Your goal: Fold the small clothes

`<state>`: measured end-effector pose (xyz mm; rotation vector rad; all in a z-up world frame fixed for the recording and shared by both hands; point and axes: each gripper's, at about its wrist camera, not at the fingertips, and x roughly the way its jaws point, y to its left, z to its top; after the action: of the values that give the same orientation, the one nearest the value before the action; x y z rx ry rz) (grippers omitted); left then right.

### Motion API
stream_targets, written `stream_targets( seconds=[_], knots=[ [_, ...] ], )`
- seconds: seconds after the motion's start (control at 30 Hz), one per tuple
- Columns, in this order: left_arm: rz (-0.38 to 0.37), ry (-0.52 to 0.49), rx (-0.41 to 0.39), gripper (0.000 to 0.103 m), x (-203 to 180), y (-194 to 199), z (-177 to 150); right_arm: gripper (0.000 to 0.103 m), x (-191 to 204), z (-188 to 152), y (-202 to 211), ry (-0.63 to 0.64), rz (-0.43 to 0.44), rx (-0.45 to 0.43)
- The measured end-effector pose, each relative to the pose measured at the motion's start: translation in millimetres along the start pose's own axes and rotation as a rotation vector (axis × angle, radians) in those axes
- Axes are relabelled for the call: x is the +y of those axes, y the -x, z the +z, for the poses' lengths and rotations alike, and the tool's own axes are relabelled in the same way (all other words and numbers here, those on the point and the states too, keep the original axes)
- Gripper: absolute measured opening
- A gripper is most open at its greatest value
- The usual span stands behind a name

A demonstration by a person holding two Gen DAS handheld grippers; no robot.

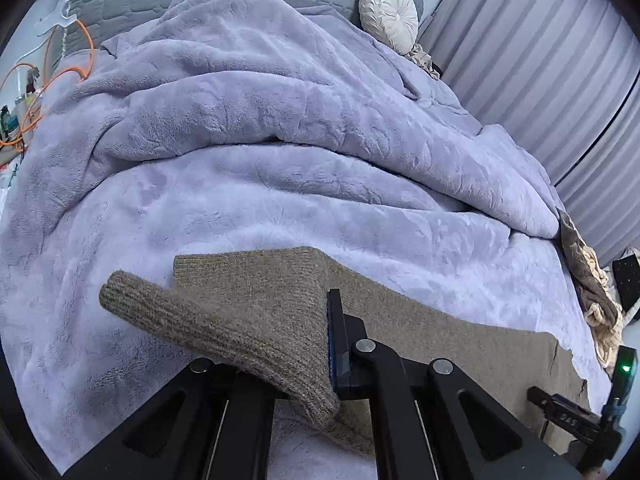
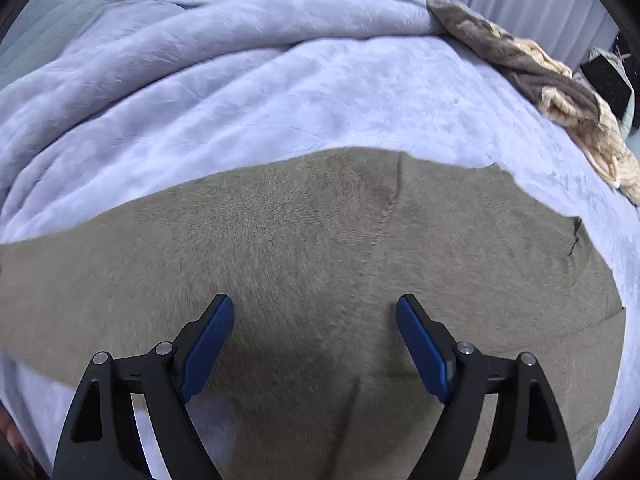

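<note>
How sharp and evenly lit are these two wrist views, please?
Left wrist view: crisp, soft even light, strong fisheye bending of the curtains. Right wrist view: the brown knit garment looks motion-smeared, with a dark shadow between the open right gripper fingers; corners vignetted black in both.

**What is there, counted**

There are two grippers: the left gripper (image 1: 329,344) and the right gripper (image 2: 315,344). One brown knitted garment (image 2: 312,240) lies on one lilac blanket (image 1: 280,120). One round cream cushion (image 1: 389,14) is at the head of the bed. One small heap of brown and cream clothes (image 2: 556,92) sits at the bed's edge; how many pieces it has, I cannot tell. One orange cable (image 1: 60,68) is at the side.
</note>
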<state>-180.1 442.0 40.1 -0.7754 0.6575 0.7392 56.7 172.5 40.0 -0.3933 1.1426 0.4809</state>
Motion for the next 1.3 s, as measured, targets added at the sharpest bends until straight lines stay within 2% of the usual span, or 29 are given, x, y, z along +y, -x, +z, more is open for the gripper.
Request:
stream_targets(
  seconds=[0.07, 0.13, 0.2, 0.33, 0.53, 0.7, 0.83, 1.0, 1.13, 1.3],
  knots=[
    [-0.008, -0.005, -0.020, 0.006, -3, 10, 5, 0.086, 27, -3, -8, 0.063, 0.064, 0.049],
    [-0.008, -0.017, -0.030, 0.006, -9, 18, 7, 0.086, 54, -8, 1, 0.173, 0.132, 0.022],
    [-0.012, -0.036, -0.020, 0.006, -19, 21, 7, 0.086, 60, -10, 15, 0.175, 0.184, -0.019],
    [-0.025, -0.097, -0.016, 0.006, -49, 28, 4, 0.086, 33, -10, 27, 0.074, 0.158, -0.040],
    [-0.017, -0.218, 0.026, 0.006, -107, 25, -14, 0.086, -21, -15, 31, -0.006, 0.127, -0.016],
    [-0.003, -0.319, 0.051, 0.006, -156, 19, -40, 0.086, -49, -21, 38, -0.024, 0.133, -0.003],
    [-0.027, -0.354, 0.094, 0.006, -185, 15, -61, 0.086, -59, -27, 46, -0.018, 0.149, -0.016],
    [-0.054, -0.411, 0.126, 0.006, -218, 18, -86, 0.086, -76, -35, 51, -0.015, 0.135, -0.023],
    [-0.052, -0.478, 0.135, 0.006, -244, 20, -106, 0.086, -99, -43, 51, -0.036, 0.115, -0.027],
    [-0.043, -0.516, 0.161, 0.006, -268, 14, -126, 0.086, -126, -53, 51, -0.055, 0.085, -0.033]
  ],
)
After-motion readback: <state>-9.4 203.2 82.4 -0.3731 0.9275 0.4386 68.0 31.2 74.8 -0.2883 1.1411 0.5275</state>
